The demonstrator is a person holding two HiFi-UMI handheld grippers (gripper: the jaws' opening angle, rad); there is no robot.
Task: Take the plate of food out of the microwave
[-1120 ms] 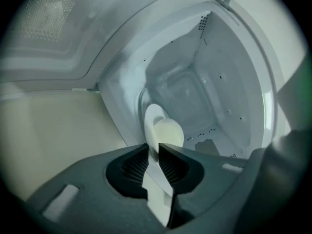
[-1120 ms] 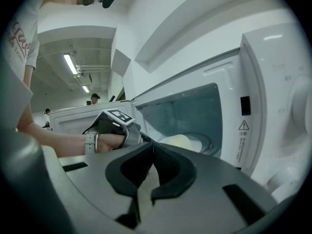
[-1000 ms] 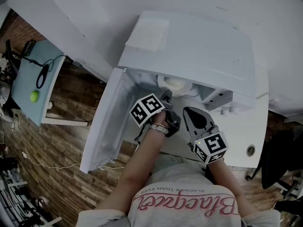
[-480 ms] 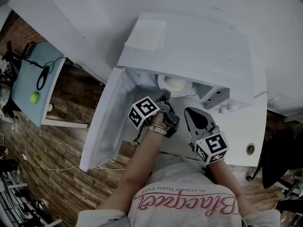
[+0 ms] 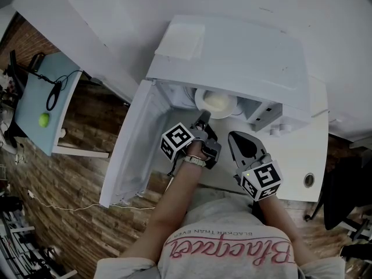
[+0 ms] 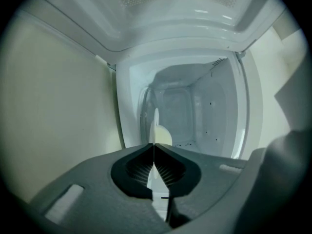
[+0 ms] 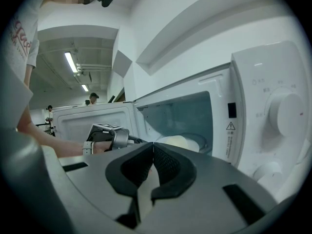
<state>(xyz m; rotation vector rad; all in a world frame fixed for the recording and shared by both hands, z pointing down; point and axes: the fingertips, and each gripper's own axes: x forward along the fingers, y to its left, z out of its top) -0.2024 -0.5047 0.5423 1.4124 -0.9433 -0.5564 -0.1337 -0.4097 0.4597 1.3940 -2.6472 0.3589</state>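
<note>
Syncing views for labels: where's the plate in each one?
Head view: plate upper centre, in the microwave mouth, left gripper at its rim.
Left gripper view: centre, edge-on, rising from the shut jaw tips.
Right gripper view: just right of centre, low in the opening.
Shared landmark: the cavity.

White wall (image 5: 325, 16) behind, wood-plank floor (image 5: 87, 156) on the left. Pale blue table (image 5: 29, 106) stands there, carrying a green ball (image 5: 42, 119) and a black cable (image 5: 53, 92). White counter (image 5: 302, 156) with a cable grommet (image 5: 308, 181). Black chair (image 5: 349, 196) far right. Ceiling strip lights (image 7: 71, 62) are lit – people (image 7: 92, 97) far back in the room.
</note>
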